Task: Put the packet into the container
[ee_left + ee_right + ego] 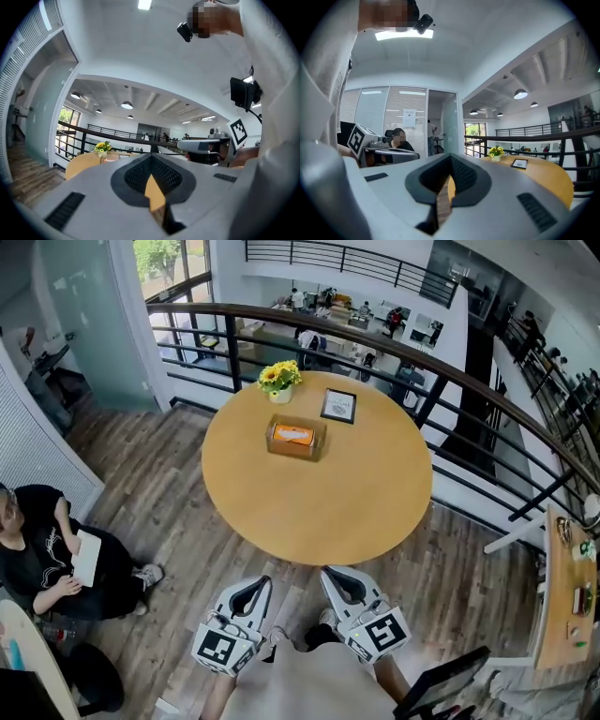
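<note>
The left claw [255, 585] and the right claw [333, 576] are both clenched on nothing, just outside the six o'clock edge of the round desk [319, 507]. The orange packet [293, 435] lies inside the container [298, 453], toward twelve o'clock.

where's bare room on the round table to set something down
The near half of the table, from the container to the near edge, is bare, as are the left and right sides. The far side is crowded: flowers, picture frame and container sit close together.
</note>
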Available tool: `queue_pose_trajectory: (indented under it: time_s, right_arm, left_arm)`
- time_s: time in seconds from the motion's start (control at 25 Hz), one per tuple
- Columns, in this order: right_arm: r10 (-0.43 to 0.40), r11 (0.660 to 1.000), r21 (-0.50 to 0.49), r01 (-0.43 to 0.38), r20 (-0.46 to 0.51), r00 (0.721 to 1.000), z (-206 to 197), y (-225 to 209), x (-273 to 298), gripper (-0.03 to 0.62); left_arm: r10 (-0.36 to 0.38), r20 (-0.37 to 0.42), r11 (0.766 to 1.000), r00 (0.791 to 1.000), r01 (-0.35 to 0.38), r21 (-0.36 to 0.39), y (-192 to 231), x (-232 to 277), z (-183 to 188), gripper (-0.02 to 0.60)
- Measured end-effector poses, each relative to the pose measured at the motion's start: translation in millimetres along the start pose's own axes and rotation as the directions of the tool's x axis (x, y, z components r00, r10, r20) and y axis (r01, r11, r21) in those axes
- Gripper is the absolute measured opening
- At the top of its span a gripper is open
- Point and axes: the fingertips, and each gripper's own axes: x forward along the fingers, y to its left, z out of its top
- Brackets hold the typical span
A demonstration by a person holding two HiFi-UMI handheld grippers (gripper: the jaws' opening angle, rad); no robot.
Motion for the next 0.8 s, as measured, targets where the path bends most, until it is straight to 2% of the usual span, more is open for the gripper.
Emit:
queue_pose_trajectory:
  time_s: [0.32,0.56,0.8]
  right_arm:
    - [0.011,1.0,-0.019,-0.011,0.006,1.0,-3,-7,-37,0.005]
    - [0.006,1.0,-0.017,-0.007,-0.009,1.0,-13,-24,-70,0.005]
    - [-0.004,1.0,-0.024,0.004,0.004,1.0,-15,-37,-83,0.005]
  left_arm:
    - [0.024,0.004,1.0,1.0,-0.024,0.001,-42,-2,-2,0.005]
    - [-0.026,0.003,1.0,1.0,0.026,-0.007,-95,21,-6,0.005]
    - [-0.042,0.02,0.999,0.999,0.042,0.009,-112,32,0,0.005]
